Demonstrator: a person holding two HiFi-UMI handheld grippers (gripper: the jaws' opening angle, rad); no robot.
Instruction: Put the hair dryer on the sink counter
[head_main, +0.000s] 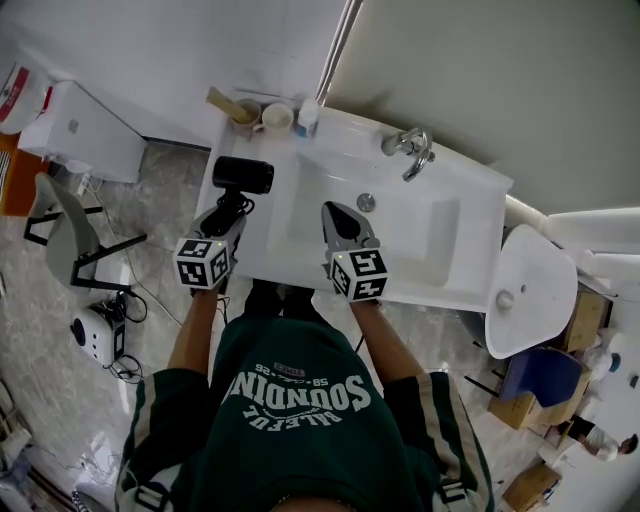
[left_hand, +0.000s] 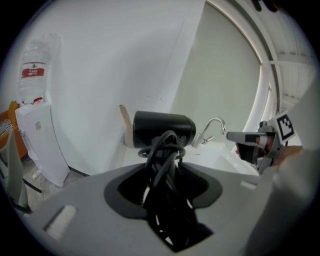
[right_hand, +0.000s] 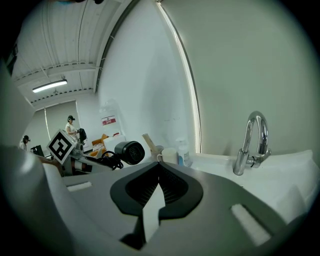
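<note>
Black dryer (head_main: 243, 175) sits clamped in the left gripper (head_main: 232, 212), whose jaws stand wide around the handle and its wrapped cord (left_hand: 159, 150). The barrel is over the white counter's (head_main: 250, 262) left strip. Just beyond it stand a mug (head_main: 243, 112), a cup (head_main: 277, 117) and a bottle (head_main: 307, 118). The right gripper (head_main: 340, 215), jaws together and empty, hovers over the basin (head_main: 420, 235), with the tap (head_main: 410, 150) ahead.

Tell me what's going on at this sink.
A person stands at the white sink counter with a gripper in each hand. The left gripper clamps the black hair dryer by its handle and bundled cord, over the counter's left end; whether it rests there is unclear. The right gripper is shut and empty.
</note>
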